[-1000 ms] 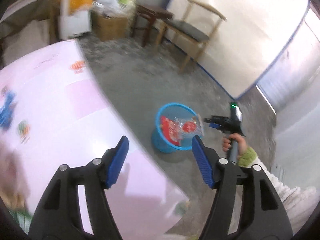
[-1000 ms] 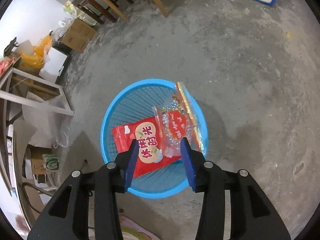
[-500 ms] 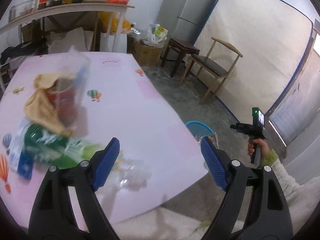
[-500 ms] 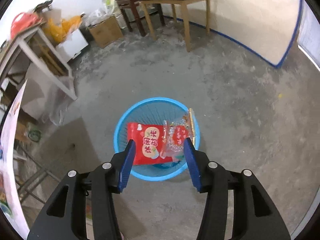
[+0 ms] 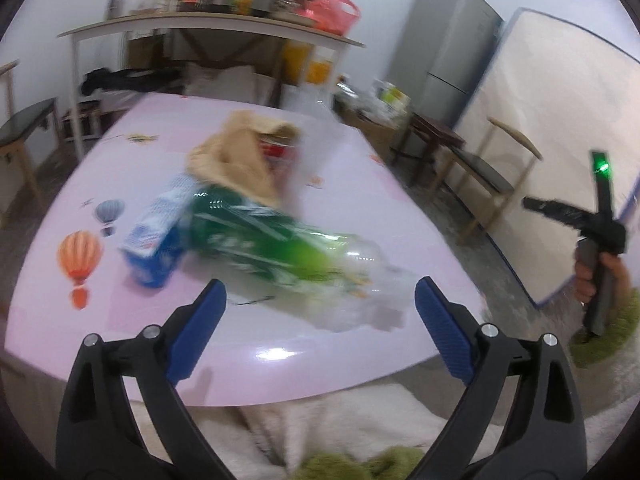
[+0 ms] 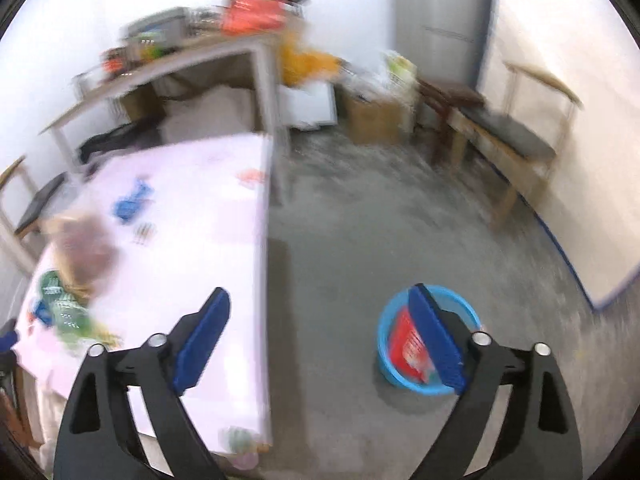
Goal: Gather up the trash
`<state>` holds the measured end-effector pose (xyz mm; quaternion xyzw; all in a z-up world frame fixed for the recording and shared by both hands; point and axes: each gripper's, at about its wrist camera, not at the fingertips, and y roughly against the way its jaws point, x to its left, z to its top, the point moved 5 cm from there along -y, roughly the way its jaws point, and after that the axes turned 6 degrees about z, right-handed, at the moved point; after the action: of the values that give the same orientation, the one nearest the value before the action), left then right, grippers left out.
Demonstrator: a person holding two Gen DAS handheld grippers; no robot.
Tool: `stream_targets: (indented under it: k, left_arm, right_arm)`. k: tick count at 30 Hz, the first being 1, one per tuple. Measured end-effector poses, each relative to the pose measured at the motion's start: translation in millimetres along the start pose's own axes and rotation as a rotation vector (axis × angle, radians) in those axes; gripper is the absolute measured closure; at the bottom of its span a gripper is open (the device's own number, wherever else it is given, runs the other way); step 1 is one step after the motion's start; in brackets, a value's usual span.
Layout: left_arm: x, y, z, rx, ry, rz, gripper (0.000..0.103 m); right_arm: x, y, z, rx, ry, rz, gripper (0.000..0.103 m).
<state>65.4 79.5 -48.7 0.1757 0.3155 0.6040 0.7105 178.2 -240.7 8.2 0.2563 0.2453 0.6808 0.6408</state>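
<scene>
On the pink table (image 5: 120, 160) lies a heap of trash: a clear plastic bottle with a green label (image 5: 280, 248), a blue-and-white carton (image 5: 156, 240) and a tan paper bag (image 5: 240, 156). My left gripper (image 5: 320, 292) hovers just short of the bottle's near end, its jaws opening wide and nothing between the pads. My right gripper (image 6: 320, 296) is up over the floor beside the table (image 6: 200, 208); its jaws are opening and hold nothing. The blue basket (image 6: 390, 320) stands on the floor behind its right finger, with a red wrapper (image 6: 404, 344) inside.
A hand (image 5: 618, 276) holds the other gripper's handle at the right edge. A wooden chair (image 5: 492, 176), a grey fridge (image 5: 452, 52) and a cluttered shelf table (image 5: 200, 24) stand behind. A cardboard box (image 6: 372, 120) sits on the concrete floor.
The left view swung from the floor and basket onto the table's trash heap, and its jaws spread. The right gripper rose away from the basket and rolled, its jaws spreading wide.
</scene>
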Motion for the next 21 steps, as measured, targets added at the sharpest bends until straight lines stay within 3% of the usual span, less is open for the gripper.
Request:
stream_targets:
  k: [3,6,14,17,21]
  left_arm:
    - [25.9,2.6,-6.7,-0.012,0.043,0.055,0.01]
    - [50.9,5.0,-14.0,-0.014,0.089,0.099,0.009]
    - [93.8,6.2,-25.7,-0.014,0.203,0.106,0.009]
    - [104.6,3.6,-29.7,0.0,0.225,0.107,0.009]
    - [113.3,1.0,-35.3,0.006,0.225,0.12,0.008]
  right_arm:
    - [59.5,-0.3,16.7,-0.032,0.117,0.082,0.006]
    - [112.3,-11.3,16.4,-0.006,0.213,0.152,0.006]
    - [243.2,-65.1,-34.3,0.205,0.435,0.446,0.006]
    - [272.2,-83.5,-50.2,0.279,0.527,0.423,0.007]
    - [290.7,-86.7,-55.0,0.27,0.618,0.378,0.007]
